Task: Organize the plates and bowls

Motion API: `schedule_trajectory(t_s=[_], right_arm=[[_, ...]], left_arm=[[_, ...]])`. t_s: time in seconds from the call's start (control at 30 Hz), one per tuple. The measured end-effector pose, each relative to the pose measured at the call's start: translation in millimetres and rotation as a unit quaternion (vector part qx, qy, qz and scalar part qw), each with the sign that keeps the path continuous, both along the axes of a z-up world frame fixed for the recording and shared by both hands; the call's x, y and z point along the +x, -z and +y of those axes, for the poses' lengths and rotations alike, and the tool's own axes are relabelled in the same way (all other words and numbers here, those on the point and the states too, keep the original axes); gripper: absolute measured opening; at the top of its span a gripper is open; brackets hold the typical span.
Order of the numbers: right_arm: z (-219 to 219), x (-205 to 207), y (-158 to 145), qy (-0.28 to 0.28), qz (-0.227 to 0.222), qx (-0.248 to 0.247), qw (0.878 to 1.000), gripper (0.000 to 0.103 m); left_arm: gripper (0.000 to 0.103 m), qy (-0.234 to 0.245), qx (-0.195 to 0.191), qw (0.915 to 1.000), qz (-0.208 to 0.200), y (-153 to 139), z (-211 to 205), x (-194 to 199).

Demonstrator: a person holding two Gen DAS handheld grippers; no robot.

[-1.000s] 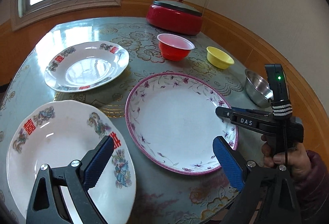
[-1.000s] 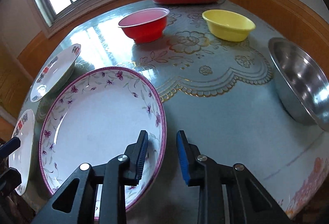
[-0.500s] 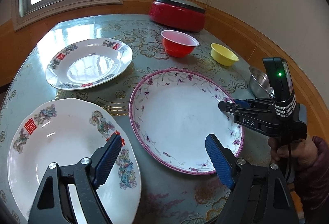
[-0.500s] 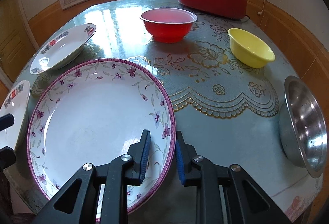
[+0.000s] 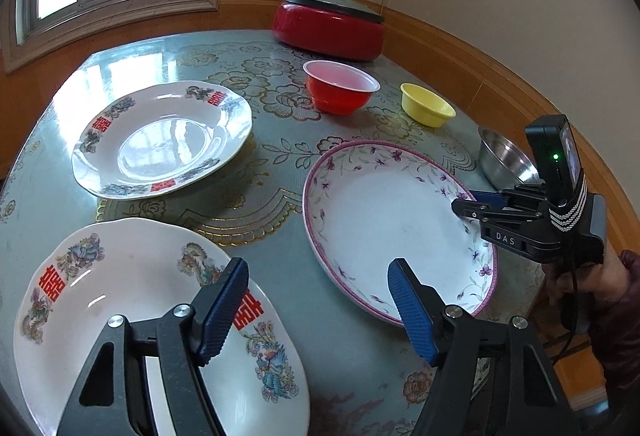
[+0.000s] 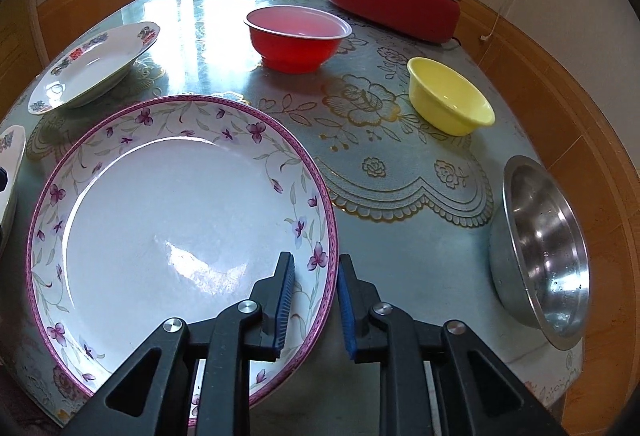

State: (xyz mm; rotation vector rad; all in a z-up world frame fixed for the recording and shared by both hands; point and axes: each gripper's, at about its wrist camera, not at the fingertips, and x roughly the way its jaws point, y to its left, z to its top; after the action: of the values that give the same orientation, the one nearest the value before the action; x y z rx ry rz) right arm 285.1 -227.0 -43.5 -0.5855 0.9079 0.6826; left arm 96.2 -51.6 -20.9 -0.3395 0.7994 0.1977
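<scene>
The right gripper pinched the near rim of the purple-flowered plate, one pad inside and one outside, at the table's near edge. The left gripper, its jaws just closing but still apart, straddled the rim of the near dragon-pattern plate at the near-left corner without pressing it. Another dragon-pattern plate, a red bowl, a yellow bowl and a steel bowl sat farther along.

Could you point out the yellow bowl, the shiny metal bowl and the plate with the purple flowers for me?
yellow bowl (image 6: 448,98): right wrist view, on its inner hollow.
metal bowl (image 6: 544,236): right wrist view, on its shiny inside.
purple-flowered plate (image 6: 168,220): right wrist view, on its white centre.
</scene>
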Motion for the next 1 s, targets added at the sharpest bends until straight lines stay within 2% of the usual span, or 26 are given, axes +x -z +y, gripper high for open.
schedule_trajectory(t_s=[0.2,0.37,0.57,0.83,1.0], right_arm=[[-13.5,18.3,-0.3,-0.028,0.03,0.024,0.999,0.023],[-22.8,33.4,-0.3,-0.052,0.039,0.027,0.998,0.023],[-32.2,46.4,1.7,-0.1,0.072,0.051,0.991,0.023],[-36.5,54.2,5.1,-0.133,0.095,0.075,0.984,0.028],[-28.2,52.7,6.8,-0.148,0.091,0.075,0.982,0.03]], left_arm=[[0.057,-0.006,0.004,1.0,0.007,2.3,-13.6,22.8],[0.043,-0.042,0.011,0.9987,0.025,6.8,-25.5,40.3],[0.042,-0.08,0.007,0.9956,0.048,19.1,-35.3,55.0],[0.028,-0.108,0.012,0.9911,0.076,42.1,-52.9,69.5],[0.022,-0.13,0.011,0.99,0.055,42.4,-61.4,58.6]])
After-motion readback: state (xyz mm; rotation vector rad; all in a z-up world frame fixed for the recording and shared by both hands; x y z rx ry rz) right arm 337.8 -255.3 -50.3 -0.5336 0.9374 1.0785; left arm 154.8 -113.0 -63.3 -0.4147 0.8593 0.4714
